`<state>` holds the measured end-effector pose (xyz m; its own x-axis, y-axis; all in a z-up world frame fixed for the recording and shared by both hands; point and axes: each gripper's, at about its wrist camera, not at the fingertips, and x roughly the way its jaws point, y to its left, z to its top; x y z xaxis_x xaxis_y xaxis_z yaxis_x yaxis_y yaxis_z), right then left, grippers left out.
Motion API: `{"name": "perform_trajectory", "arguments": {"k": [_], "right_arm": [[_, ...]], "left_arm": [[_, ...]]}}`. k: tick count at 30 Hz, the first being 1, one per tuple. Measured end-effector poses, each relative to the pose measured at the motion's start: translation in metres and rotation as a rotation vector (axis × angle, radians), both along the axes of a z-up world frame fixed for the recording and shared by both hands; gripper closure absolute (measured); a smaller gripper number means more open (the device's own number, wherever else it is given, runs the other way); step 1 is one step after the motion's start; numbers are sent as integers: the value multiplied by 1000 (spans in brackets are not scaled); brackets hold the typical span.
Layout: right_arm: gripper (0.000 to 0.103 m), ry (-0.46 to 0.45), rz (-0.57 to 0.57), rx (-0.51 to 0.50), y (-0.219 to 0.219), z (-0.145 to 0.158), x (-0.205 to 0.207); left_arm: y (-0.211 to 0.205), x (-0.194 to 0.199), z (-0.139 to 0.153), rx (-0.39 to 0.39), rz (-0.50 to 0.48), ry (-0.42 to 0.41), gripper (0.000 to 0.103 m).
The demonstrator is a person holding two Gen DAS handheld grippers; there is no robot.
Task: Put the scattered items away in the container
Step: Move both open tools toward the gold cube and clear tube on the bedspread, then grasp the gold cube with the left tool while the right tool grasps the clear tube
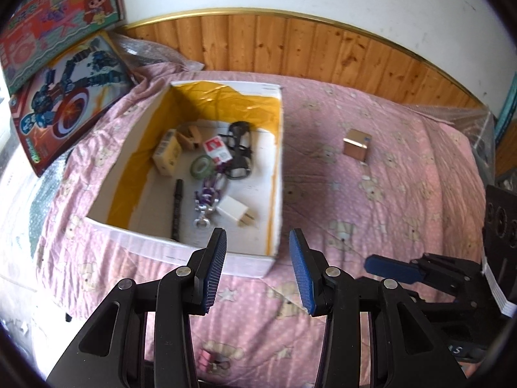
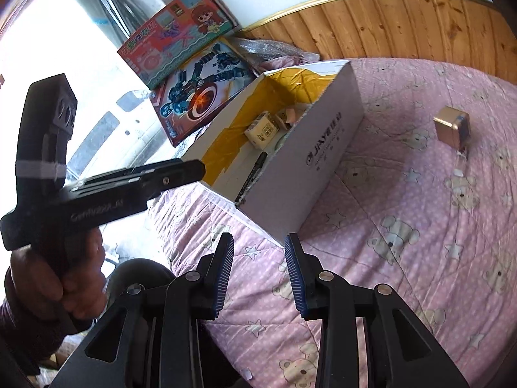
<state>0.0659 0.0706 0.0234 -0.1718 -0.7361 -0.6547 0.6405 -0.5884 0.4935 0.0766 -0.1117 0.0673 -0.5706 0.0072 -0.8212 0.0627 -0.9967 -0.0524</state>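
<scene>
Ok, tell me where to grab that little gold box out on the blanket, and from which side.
Grip the gold box across its two flat upright side faces, coming down from above with the right tongs, which look nearer. It sits alone on the blanket, clear of the white box. Avoid the blue-marked face; its detail is unclear.

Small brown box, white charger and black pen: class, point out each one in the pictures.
small brown box (image 1: 356, 145): left wrist view, on its front face.
white charger (image 1: 231, 213): left wrist view, on its white body.
black pen (image 2: 253, 174): right wrist view, on its barrel.
</scene>
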Motion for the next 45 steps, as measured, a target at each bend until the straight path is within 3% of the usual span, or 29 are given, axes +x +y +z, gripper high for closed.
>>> {"name": "perform_trajectory", "arguments": {"k": [10,16,22,27,33,37,45], "right_arm": [[68,-31,-194,1,58,-24,-33],[68,-66,-295,6,87,-41,-57],[68,-85,-360,13,107,-55,-76],[67,-102,-416,31,117,-70,-98],[62,-78,-444,91,111,-77,-130],[53,-26,-461,126,102,-75,-154],[53,-45,-518,198,102,-103,-199]], "left_arm": [[69,-35,-3,65,-111,-31,60],[117,-84,-11,97,-185,-52,51],[162,-157,-41,102,-276,-110,48],[179,-211,-64,104,-274,-128,47],[192,-265,-86,22,-338,-91,47],[193,-287,-99,13,-349,-88,46],[201,-313,-128,-11,-364,-92,42]]}}
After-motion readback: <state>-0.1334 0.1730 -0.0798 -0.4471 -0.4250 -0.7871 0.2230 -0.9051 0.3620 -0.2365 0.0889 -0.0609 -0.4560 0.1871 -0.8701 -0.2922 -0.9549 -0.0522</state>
